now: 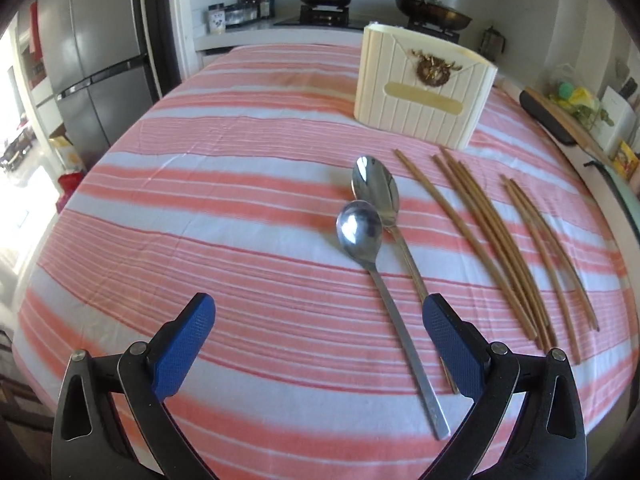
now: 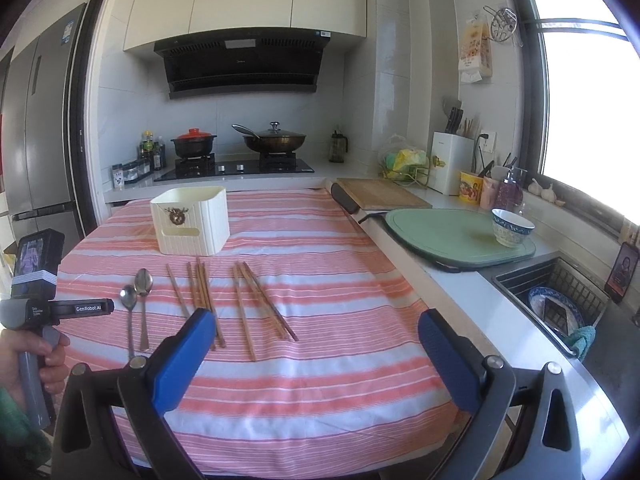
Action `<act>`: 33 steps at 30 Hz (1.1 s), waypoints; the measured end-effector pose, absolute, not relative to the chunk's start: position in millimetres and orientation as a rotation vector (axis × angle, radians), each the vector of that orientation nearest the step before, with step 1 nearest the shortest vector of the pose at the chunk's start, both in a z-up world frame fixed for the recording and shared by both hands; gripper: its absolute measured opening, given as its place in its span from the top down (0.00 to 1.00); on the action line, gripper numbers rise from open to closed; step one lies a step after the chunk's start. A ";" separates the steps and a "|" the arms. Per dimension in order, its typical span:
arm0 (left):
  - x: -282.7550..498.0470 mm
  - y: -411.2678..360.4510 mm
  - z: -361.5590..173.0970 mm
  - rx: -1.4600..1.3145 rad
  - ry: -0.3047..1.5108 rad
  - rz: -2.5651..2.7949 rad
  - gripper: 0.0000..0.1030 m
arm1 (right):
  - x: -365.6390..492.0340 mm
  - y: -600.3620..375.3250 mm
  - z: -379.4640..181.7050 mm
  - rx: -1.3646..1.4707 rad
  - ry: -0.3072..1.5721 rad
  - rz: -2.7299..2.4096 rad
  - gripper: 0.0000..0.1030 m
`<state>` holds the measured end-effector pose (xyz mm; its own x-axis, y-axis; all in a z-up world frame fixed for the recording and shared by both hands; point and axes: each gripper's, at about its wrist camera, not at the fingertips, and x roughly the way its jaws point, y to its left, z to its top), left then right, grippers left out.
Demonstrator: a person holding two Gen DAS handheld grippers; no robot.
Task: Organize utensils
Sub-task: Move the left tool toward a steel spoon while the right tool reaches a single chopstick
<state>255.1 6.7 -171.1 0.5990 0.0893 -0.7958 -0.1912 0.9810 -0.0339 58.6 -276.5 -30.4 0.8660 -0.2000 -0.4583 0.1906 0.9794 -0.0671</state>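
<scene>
Two steel spoons [image 1: 362,236] lie side by side on the pink striped tablecloth [image 1: 200,208], bowls pointing away. Several wooden chopsticks [image 1: 492,236] lie to their right. A cream utensil holder [image 1: 424,92] stands beyond them. My left gripper [image 1: 320,312] is open and empty, low over the spoon handles. In the right wrist view the spoons [image 2: 136,300], chopsticks [image 2: 240,300] and holder [image 2: 192,220] lie ahead. My right gripper [image 2: 316,328] is open and empty above the near table edge.
A counter on the right holds a wooden board [image 2: 384,194], a green mat [image 2: 452,236] and a bowl [image 2: 512,226]. A sink [image 2: 560,304] lies beyond. A stove with pots [image 2: 240,148] is at the back. A fridge [image 1: 92,60] stands on the left.
</scene>
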 end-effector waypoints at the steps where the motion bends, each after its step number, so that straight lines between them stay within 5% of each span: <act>1: 260.4 6.0 -176.4 -0.108 0.925 0.175 0.01 | 62.6 -280.3 -31.3 -0.020 0.484 -0.210 0.00; 9: 268.9 2.2 -195.3 -0.076 0.947 0.208 0.00 | 128.7 -326.1 -46.1 -0.045 0.523 -0.204 0.00; 15: 275.3 3.1 -198.7 -0.045 0.970 0.179 0.00 | 220.9 -328.4 -93.9 -0.141 0.749 -0.010 0.01; 19: 279.2 9.9 -198.0 -0.020 0.983 0.145 0.00 | 271.6 -310.3 -115.8 -0.108 0.871 0.197 0.18; 26: 283.9 20.0 -197.2 0.083 0.991 0.095 0.00 | 320.6 -274.1 -157.0 -0.192 1.072 0.365 0.74; 33: 290.5 37.3 -203.8 -0.023 1.034 0.036 0.00 | 322.6 -270.0 -167.4 -0.223 1.158 0.337 0.84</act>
<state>290.5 37.3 -203.8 0.5105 0.0191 -0.8597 -0.0406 0.9992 -0.0019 322.6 -270.0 -167.4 0.3595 0.1451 -0.9218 -0.3720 0.9282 0.0010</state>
